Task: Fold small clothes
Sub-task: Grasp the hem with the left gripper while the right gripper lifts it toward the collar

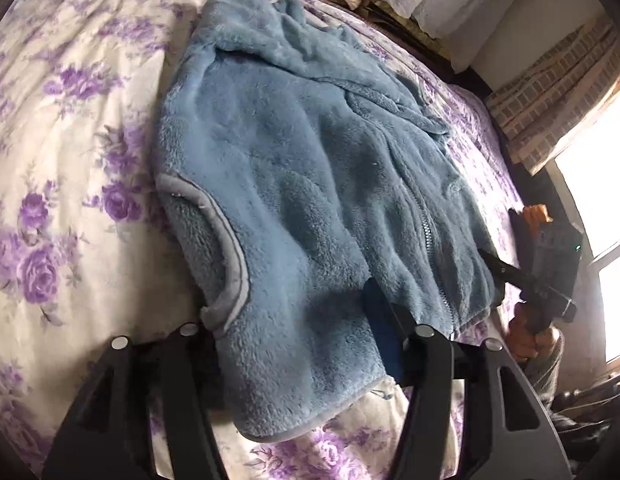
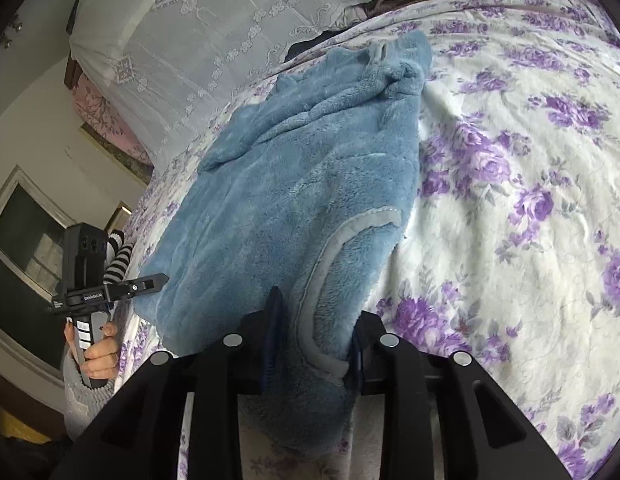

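Observation:
A small blue fleece vest with a zipper and grey-trimmed armholes lies on the floral bedspread. My left gripper is shut on the vest's near shoulder edge beside the armhole; its left finger is hidden under the fleece. My right gripper is shut on the other shoulder of the vest, with the armhole trim between its pads. Each gripper shows in the other's view: the right gripper at the vest's zipper-side edge, the left gripper at the vest's left edge.
The bed is covered by a white sheet with purple roses. A white lace-covered pile sits at the bed's far side. A brick-pattern curtain and a bright window are to the right.

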